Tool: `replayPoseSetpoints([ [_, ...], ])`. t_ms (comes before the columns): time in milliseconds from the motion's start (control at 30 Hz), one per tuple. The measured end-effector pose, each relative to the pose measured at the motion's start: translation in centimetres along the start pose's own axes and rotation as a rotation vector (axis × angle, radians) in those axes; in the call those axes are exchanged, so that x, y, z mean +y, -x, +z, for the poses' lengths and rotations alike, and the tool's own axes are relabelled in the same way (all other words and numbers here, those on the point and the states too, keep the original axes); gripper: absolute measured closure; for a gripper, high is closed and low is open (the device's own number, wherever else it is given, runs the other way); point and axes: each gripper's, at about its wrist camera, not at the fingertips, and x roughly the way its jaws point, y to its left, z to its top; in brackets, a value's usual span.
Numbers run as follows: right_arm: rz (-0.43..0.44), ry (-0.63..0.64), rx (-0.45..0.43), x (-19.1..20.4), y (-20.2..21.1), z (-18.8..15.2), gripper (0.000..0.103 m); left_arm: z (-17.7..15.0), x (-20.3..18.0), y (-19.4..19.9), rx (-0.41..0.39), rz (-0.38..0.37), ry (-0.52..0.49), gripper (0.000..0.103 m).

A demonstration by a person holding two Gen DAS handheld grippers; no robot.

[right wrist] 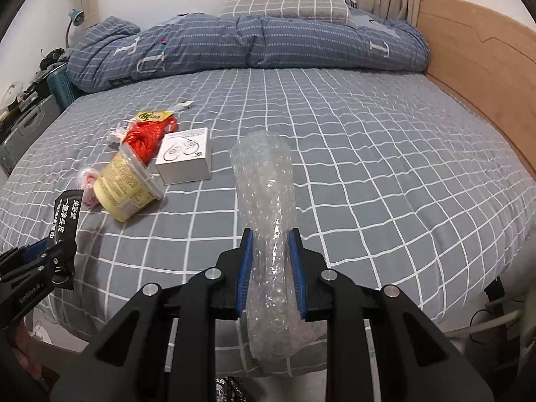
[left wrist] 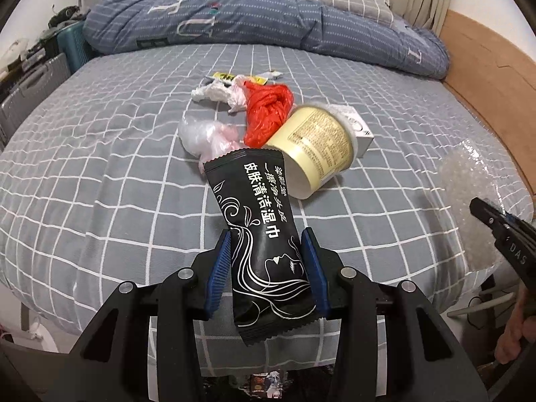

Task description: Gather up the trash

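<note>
Grey bed sheet with white grid (left wrist: 100, 167) spread under scattered trash; folded blue quilt (left wrist: 251, 23) behind; black wet-wipe sachet with white print (left wrist: 268, 244) clamped between blue pads of left gripper (left wrist: 269, 264), lifted off sheet; roll of clear bubble wrap (right wrist: 268, 234) pinched narrow in right gripper (right wrist: 270, 268); cream plastic tub (left wrist: 315, 147) tipped on side, touching knotted red plastic bag (left wrist: 268, 110); white cardboard box (right wrist: 186, 154) just beside tub.

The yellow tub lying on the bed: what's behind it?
Behind the yellow tub sit a white box and a red plastic bag. The tub hides part of both.
</note>
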Motion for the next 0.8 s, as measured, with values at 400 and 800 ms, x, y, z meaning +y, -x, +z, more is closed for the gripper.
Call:
replayPoseSetpoints([
  [400,0.024,0.032,-0.022,1.9,2.0,-0.2,0.082,-0.4,0.0,2.5,-0.047,-0.004,-0.025,0.062],
  [800,0.066,0.050,-0.044,4.2,4.5,-1.1,0.082,-1.9,-0.1,3.3,-0.038,-0.016,-0.038,0.063],
])
